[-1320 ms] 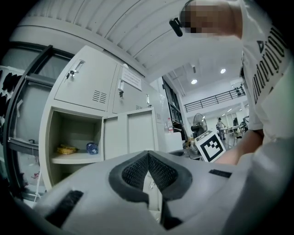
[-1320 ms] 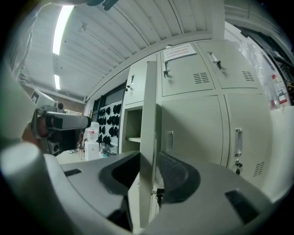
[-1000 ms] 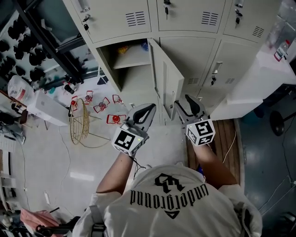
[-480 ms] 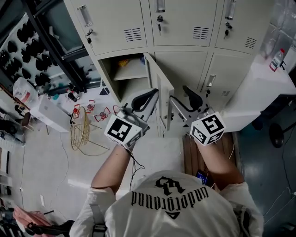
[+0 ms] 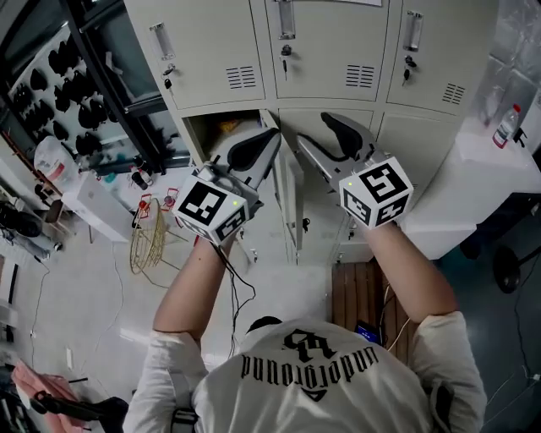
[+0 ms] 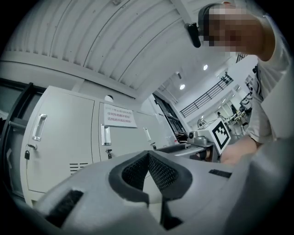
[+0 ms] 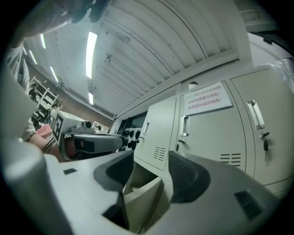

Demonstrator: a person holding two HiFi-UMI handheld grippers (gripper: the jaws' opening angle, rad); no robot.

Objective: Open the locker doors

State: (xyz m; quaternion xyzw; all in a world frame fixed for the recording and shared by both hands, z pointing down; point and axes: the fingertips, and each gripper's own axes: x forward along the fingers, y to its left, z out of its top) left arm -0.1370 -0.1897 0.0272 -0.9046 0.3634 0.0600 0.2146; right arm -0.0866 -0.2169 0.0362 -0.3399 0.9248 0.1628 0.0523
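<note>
- The left gripper (image 5: 270, 137) was closed and empty.
- The right gripper (image 5: 313, 131) was part open; its jaws had just closed slightly, with nothing between them.
- The shut upper middle door (image 5: 330, 51) lay above both grippers.
- Its upright handle (image 5: 287, 19) seemed to suit the right gripper best.

The lockers (image 5: 330, 51) look like smooth, matt painted metal; their handles (image 5: 412, 30) are bright polished metal; the floor (image 5: 84, 283) is glossy.

A workshop-like lab hall: a bank of grey metal lockers (image 5: 338, 59), a rack of black gear (image 5: 61, 74) left of the lockers, and a corrugated roof (image 7: 151, 41) with strip lights (image 7: 90, 43) above them.
</note>
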